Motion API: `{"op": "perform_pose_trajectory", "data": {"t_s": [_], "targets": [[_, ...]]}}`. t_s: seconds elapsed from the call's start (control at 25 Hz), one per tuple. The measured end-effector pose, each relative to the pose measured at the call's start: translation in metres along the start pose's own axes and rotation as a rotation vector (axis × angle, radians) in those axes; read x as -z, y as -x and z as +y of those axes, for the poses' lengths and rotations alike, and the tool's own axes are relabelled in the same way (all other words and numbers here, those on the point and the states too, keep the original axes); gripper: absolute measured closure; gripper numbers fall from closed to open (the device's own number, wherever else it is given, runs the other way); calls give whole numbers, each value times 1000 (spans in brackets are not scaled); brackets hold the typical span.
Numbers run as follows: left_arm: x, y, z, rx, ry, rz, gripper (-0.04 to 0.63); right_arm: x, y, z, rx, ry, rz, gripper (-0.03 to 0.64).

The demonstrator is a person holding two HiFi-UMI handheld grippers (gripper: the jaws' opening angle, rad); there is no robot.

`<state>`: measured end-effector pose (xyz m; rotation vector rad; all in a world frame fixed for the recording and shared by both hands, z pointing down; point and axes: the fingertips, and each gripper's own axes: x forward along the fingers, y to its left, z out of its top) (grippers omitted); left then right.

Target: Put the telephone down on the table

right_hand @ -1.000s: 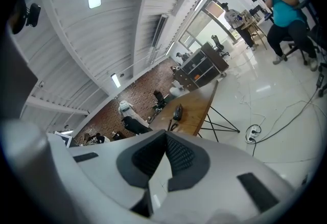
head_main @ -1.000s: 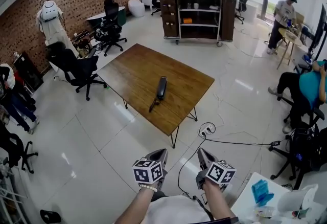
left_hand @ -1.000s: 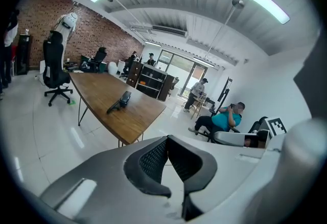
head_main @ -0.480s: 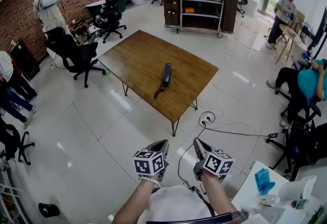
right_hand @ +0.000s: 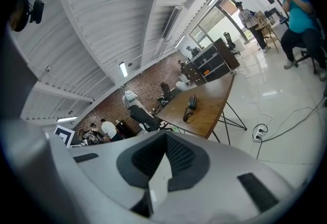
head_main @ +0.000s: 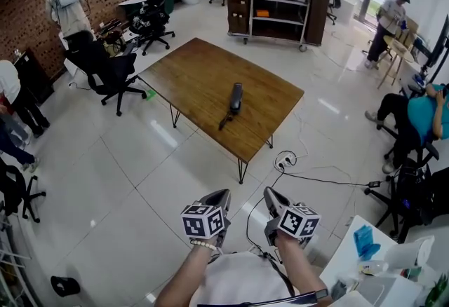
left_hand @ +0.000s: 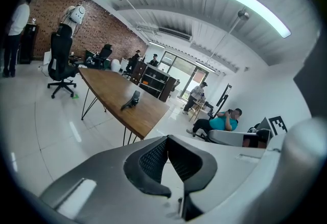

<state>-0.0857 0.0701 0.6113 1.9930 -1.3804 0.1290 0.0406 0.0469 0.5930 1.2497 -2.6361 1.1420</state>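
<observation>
Your left gripper and right gripper have fingers closed on nothing, and the telephone lies on the bench. If you step closer, you could trip on the floor socket and its lead.

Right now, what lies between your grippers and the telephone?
In the head view: open tiled floor, a cable just right, then bare wooden table up to the telephone.

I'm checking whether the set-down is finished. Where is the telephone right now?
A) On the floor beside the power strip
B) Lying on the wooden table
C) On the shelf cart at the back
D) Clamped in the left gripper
B: the telephone lies flat on the wooden table, while the left gripper and right gripper are both shut on nothing, well short of the table.
</observation>
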Motion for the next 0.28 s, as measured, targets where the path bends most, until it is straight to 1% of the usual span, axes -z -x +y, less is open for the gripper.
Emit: {"op": "perform_pose_trajectory", "data": {"t_s": [0.28], "targets": [[3, 16, 16, -13, 22, -11, 594, 11, -4, 12, -3, 6, 5, 614]]}}
